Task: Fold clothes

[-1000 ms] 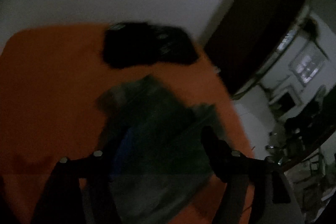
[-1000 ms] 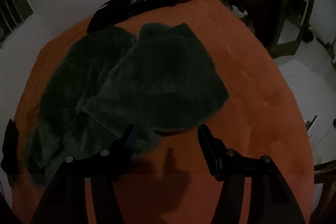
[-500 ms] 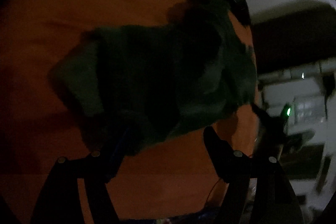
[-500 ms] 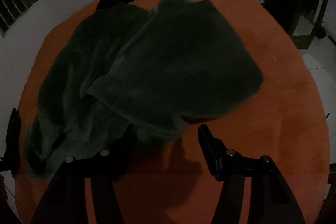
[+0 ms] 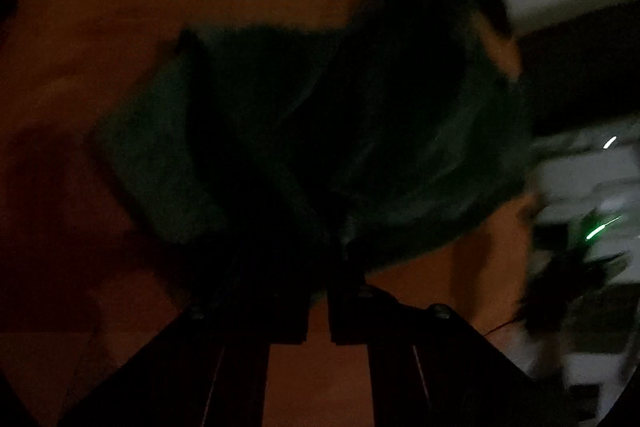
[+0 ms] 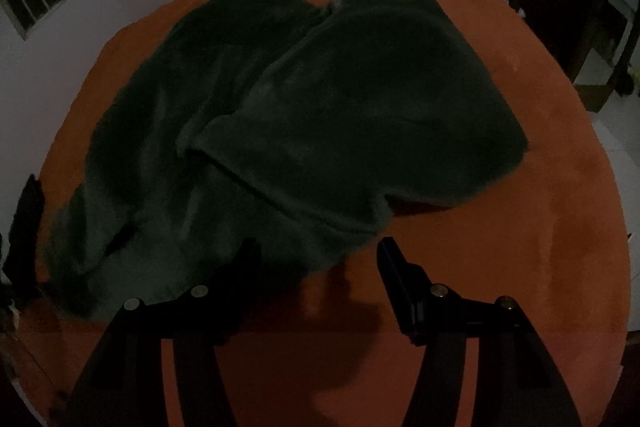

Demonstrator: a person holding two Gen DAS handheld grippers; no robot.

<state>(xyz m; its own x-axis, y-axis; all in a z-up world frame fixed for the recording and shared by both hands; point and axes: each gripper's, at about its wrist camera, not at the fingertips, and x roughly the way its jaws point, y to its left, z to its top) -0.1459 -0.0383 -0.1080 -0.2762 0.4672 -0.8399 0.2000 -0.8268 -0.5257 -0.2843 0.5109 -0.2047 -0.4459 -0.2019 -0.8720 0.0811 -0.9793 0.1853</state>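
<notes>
Orange bedding [image 6: 520,247] carries a dark green fleece garment [image 6: 320,107], rumpled. Right gripper [image 6: 318,259] is spread wide, the fleece hem touching at its 12 o'clock. Left gripper [image 5: 318,291] is pinched onto the fleece edge [image 5: 340,147].

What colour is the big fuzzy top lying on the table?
Dark green. The fuzzy top shows best in the right wrist view, spread on the orange table.
</notes>
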